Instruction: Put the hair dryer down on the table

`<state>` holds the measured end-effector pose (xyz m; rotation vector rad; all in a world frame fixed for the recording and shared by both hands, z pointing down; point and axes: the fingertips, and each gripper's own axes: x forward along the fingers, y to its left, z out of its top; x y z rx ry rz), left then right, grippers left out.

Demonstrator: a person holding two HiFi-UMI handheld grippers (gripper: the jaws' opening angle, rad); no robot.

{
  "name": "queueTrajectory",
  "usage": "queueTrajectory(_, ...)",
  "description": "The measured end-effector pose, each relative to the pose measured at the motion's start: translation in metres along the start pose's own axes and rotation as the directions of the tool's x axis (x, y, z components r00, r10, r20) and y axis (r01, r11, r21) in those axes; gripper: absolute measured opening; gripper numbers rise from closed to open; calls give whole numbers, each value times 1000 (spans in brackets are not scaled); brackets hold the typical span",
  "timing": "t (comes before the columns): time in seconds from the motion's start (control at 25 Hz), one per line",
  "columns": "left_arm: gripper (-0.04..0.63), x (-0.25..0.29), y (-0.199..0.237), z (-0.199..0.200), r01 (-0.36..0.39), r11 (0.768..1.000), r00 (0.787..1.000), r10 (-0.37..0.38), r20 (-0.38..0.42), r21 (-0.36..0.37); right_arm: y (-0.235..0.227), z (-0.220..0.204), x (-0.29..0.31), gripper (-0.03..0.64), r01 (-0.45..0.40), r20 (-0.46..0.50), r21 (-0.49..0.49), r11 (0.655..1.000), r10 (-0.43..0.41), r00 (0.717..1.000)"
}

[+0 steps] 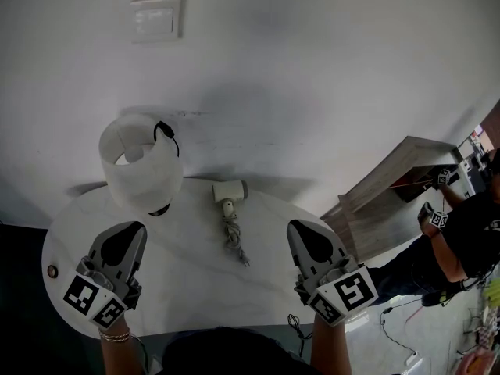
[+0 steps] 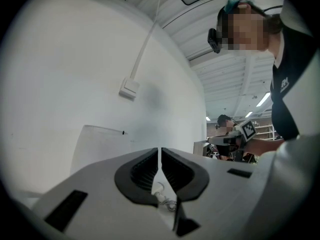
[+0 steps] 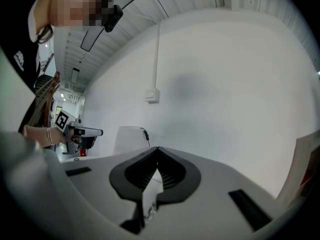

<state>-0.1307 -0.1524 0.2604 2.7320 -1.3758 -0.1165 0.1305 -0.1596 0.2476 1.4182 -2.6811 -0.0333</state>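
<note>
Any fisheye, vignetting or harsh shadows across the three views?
Head view: even light, hair dryer sharp, soft shadow on the wall behind the white cylinder. Left gripper view and right gripper view: strong fisheye, black corners, ceiling lines bowed.

1. You stand in what looks like a data-collection lab: a second person holds marker-cube grippers beside a wooden desk.
2. Ceiling strip lights and loose floor cables suit a workspace.

On the white table, the hair dryer at twelve o'clock is cream, while the grey left gripper at eight and right gripper at four carry black-and-white square markers.
</note>
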Motion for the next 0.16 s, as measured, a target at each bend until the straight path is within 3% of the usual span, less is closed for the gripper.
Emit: queueTrajectory(0.16, 34, 2, -4, -3, 8, 1000, 1000, -8, 0, -4, -1, -1, 2, 18, -1, -9, -13, 1000, 1, 1000)
